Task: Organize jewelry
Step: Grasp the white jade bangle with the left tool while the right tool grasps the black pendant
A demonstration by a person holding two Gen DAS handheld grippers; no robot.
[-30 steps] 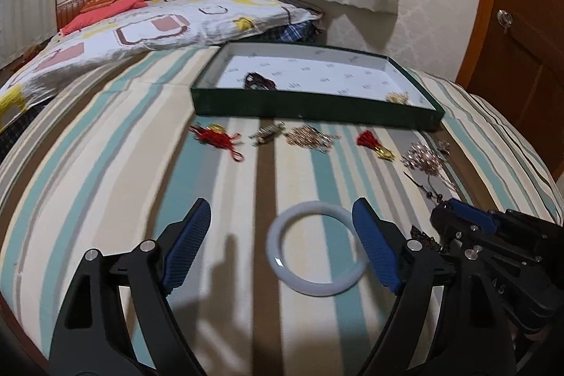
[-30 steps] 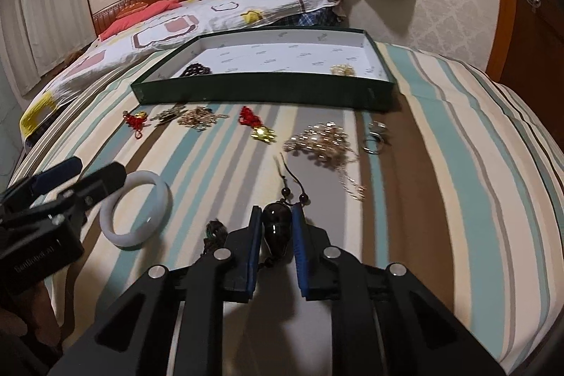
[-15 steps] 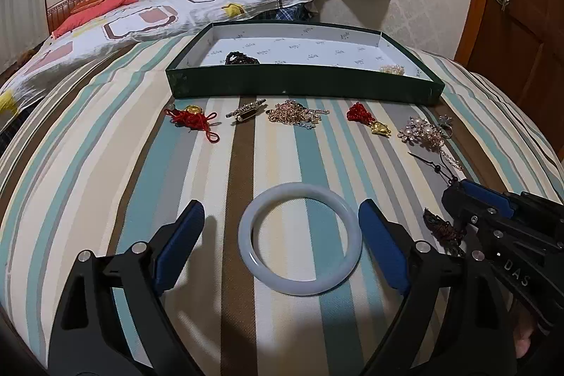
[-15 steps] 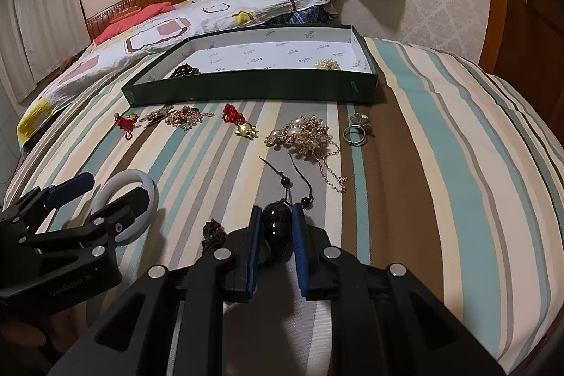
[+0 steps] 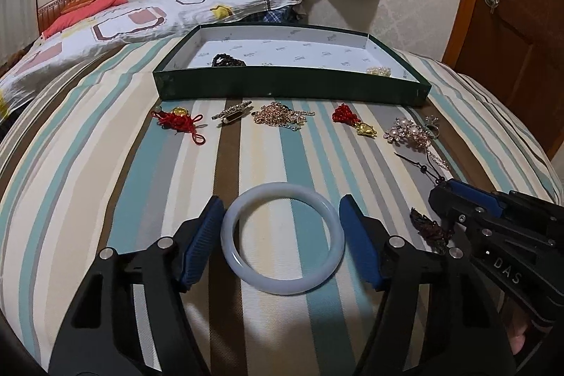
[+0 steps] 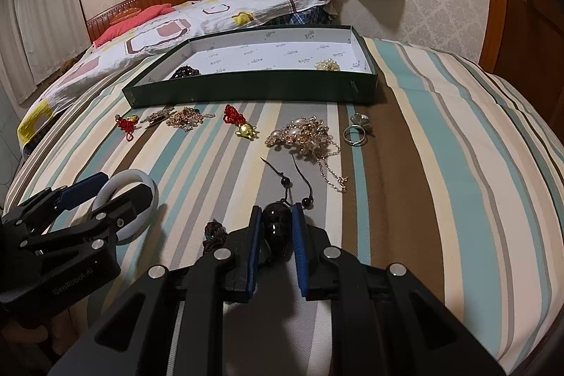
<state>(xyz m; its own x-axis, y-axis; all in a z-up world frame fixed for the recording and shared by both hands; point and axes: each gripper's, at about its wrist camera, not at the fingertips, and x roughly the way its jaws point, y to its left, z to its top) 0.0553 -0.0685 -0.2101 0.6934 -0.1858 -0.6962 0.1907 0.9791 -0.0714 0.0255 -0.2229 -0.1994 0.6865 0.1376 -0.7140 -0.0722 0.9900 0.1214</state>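
Both cameras sit low over the near edge of the striped bed (image 5: pixel 105 164), each looking forward and downward along its own gripper's fingers toward the far edge, where the green box (image 5: pixel 289 87) lies. The left wrist view is close above the white bangle (image 5: pixel 282 238) near the bed's left side; the right wrist view is close above a dark bead pendant (image 6: pixel 276 228) further right. Both share the box, the row of jewelry before it, and each other's gripper.
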